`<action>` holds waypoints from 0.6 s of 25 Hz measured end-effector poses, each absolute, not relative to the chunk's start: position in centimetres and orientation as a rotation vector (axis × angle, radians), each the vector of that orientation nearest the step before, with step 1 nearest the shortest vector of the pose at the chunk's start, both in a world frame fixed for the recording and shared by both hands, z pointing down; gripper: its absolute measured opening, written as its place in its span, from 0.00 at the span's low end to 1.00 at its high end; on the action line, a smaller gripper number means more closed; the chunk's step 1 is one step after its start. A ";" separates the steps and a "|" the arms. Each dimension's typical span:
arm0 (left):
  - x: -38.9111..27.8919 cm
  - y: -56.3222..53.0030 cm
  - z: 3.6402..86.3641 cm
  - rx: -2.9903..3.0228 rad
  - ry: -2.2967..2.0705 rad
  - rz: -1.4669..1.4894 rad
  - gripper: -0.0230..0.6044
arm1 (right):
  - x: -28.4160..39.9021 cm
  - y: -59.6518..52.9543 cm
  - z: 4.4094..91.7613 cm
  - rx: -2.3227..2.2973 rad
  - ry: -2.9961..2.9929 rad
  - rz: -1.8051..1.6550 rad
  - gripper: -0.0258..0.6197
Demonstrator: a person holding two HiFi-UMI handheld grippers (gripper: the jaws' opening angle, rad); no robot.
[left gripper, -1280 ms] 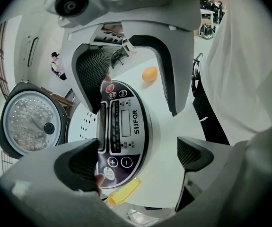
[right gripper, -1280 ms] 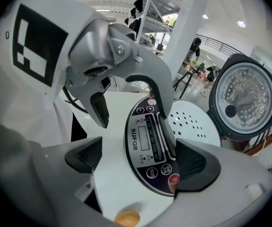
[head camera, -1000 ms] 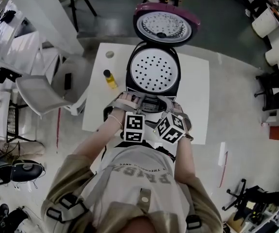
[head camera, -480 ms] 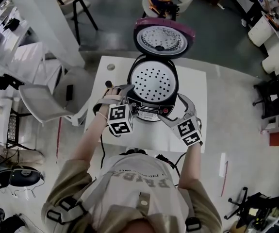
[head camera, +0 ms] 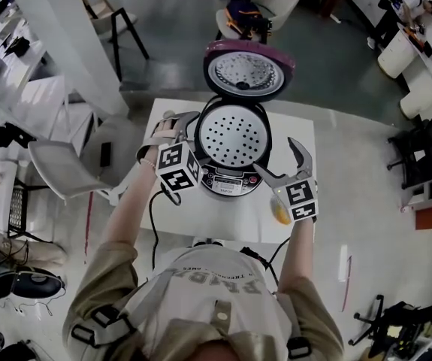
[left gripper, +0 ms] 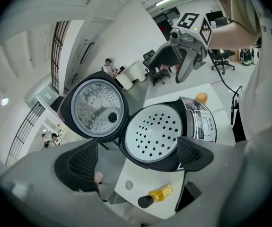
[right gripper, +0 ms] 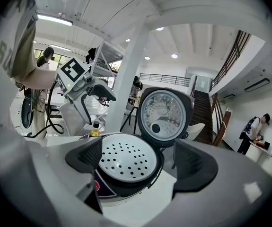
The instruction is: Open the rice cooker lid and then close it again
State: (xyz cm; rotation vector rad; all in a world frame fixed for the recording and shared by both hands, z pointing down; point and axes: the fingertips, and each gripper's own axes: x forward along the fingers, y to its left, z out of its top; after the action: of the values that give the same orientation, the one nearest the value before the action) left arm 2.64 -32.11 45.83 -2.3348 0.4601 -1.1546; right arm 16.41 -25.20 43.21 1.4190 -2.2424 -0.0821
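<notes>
The black rice cooker [head camera: 231, 145] stands on the white table [head camera: 294, 130]. Its pink-rimmed lid [head camera: 247, 68] is swung fully up and back, and a white perforated tray covers the pot. My left gripper [head camera: 176, 122] sits at the cooker's left side, open and holding nothing. My right gripper [head camera: 277, 156] is off the front right corner, also open and empty. In the left gripper view the cooker [left gripper: 159, 134] and lid [left gripper: 95, 109] lie beyond the spread jaws. The right gripper view shows the cooker [right gripper: 126, 162] and the upright lid [right gripper: 165, 111].
A small yellow bottle [left gripper: 157, 194] lies on the table left of the cooker. An orange object [head camera: 281, 214] sits by the table's front right, under my right gripper. A white chair [head camera: 65, 164] stands left of the table and a white column [head camera: 65, 28] behind it.
Both grippers moved from close together at the cooker's front out to its two sides and farther forward. The lid stayed open throughout.
</notes>
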 end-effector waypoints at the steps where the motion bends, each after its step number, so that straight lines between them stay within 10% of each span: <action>1: 2.9 -32.4 45.4 -2.348 0.467 -1.136 0.89 | 16.8 -25.5 42.8 1.446 -2.243 -0.089 0.75; 15: 3.4 -39.5 41.6 -2.504 0.644 -0.954 0.89 | 20.9 -29.9 40.6 1.570 -2.258 -0.082 0.75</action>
State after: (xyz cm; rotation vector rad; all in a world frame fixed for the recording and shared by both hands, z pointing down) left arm 3.38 -39.48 41.61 -2.5036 0.6442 -0.9537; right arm 20.91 -29.87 40.64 1.5700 -2.2575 -0.0816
